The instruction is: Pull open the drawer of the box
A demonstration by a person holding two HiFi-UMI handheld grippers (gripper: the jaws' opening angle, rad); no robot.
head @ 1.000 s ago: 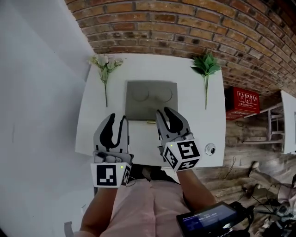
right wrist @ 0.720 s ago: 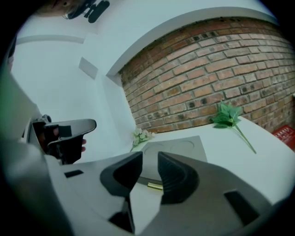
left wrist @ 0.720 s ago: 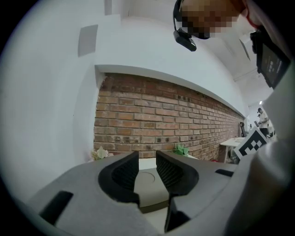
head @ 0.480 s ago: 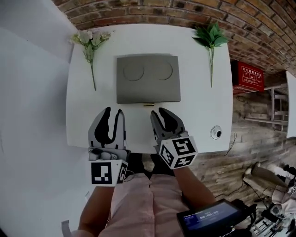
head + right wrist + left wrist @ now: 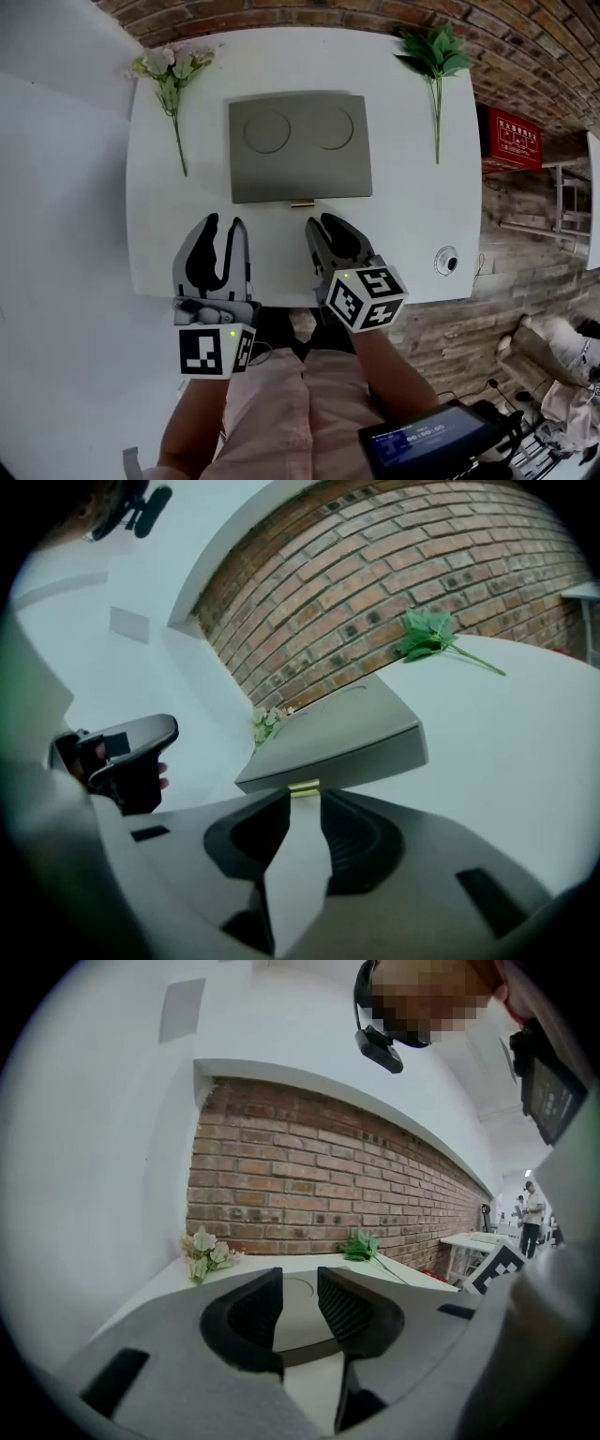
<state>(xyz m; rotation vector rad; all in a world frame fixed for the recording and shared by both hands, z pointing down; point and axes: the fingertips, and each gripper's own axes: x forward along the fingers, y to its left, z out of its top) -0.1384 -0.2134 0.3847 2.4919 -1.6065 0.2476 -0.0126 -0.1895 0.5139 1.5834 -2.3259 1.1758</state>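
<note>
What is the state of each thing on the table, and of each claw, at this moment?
box, flat on the table
drawer, shut
handle, free, nothing grips it
left claw, open, empty
right claw, open, empty, aimed at the handle, not touching it
white flowers, lying flat, left of the box
green sprig, lying flat, right of the box
</note>
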